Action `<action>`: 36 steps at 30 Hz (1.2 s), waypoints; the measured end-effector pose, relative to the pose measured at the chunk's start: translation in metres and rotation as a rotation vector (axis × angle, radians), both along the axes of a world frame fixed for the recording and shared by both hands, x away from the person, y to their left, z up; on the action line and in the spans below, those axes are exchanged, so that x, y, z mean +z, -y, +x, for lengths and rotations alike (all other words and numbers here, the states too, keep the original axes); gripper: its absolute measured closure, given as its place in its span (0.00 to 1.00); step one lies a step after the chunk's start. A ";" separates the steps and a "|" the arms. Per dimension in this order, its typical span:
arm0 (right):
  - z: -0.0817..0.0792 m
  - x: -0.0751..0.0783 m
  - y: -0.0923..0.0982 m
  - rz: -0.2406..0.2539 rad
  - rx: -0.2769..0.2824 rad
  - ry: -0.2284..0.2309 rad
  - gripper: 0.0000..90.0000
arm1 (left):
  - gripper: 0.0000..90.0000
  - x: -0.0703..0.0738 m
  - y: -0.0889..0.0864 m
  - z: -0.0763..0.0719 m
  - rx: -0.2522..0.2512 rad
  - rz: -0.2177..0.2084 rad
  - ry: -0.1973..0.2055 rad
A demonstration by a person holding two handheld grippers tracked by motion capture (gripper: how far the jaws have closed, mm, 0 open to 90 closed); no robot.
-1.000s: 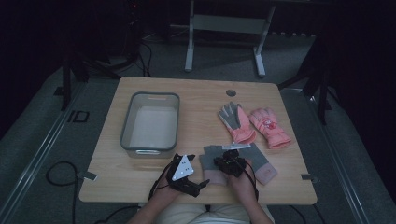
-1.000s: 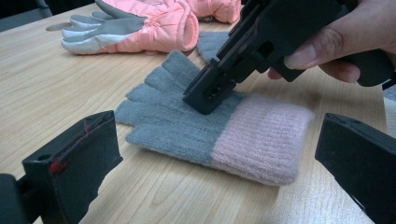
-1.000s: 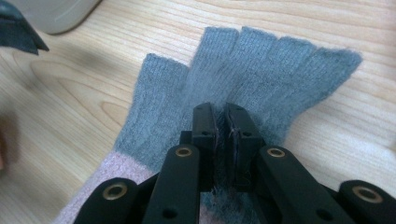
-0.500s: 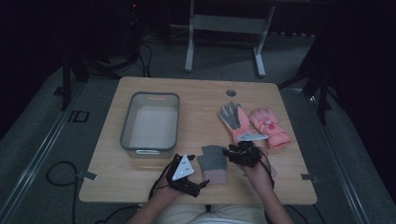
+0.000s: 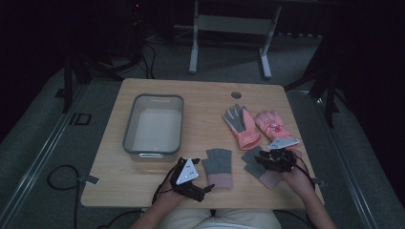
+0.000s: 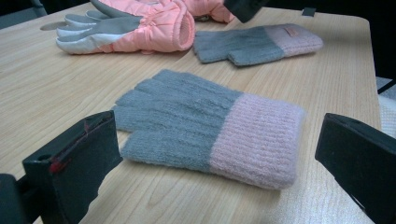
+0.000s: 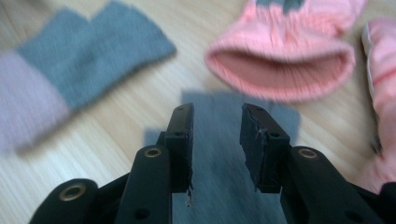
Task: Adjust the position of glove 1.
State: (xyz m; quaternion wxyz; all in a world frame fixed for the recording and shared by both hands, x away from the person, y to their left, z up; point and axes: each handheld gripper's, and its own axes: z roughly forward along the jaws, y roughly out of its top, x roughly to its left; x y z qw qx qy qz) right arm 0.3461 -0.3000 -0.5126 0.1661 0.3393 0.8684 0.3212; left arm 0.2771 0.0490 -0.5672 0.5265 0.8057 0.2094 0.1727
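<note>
A grey knit glove with a pink cuff lies flat near the table's front edge. My left gripper stands wide open just left of it, one jaw on each side of the cuff end, touching nothing. A second matching knit glove lies to the right. My right gripper hovers over it, partly open. Its jaws have opened from nearly shut and have just closed a little, with nothing between them.
Two pink ski gloves lie side by side behind the knit gloves; one cuff gapes just ahead of my right gripper. A clear plastic bin sits at the left of the table.
My right gripper has moved right, away from the left knit glove to above the right one, and its jaws have opened. The left gripper has stayed put.
</note>
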 end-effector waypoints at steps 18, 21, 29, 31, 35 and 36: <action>0.006 -0.027 0.020 -0.034 0.029 -0.102 0.74 | 0.00 0.000 0.001 0.000 0.003 0.005 0.004; 0.007 -0.025 0.018 -0.041 0.016 -0.131 0.85 | 0.00 0.000 0.000 0.000 0.002 0.004 0.003; 0.003 -0.015 0.012 -0.049 -0.039 -0.166 0.95 | 0.00 0.000 0.001 -0.002 -0.001 0.012 0.016; -0.005 -0.008 0.011 -0.022 -0.057 -0.151 0.95 | 0.00 0.000 0.001 -0.001 -0.001 0.010 0.015; -0.023 0.015 0.010 0.019 -0.120 -0.093 0.95 | 0.00 0.000 0.001 -0.001 -0.005 0.011 0.016; -0.028 0.021 0.009 0.039 -0.142 -0.084 0.95 | 0.00 0.000 0.001 -0.001 -0.007 0.008 0.013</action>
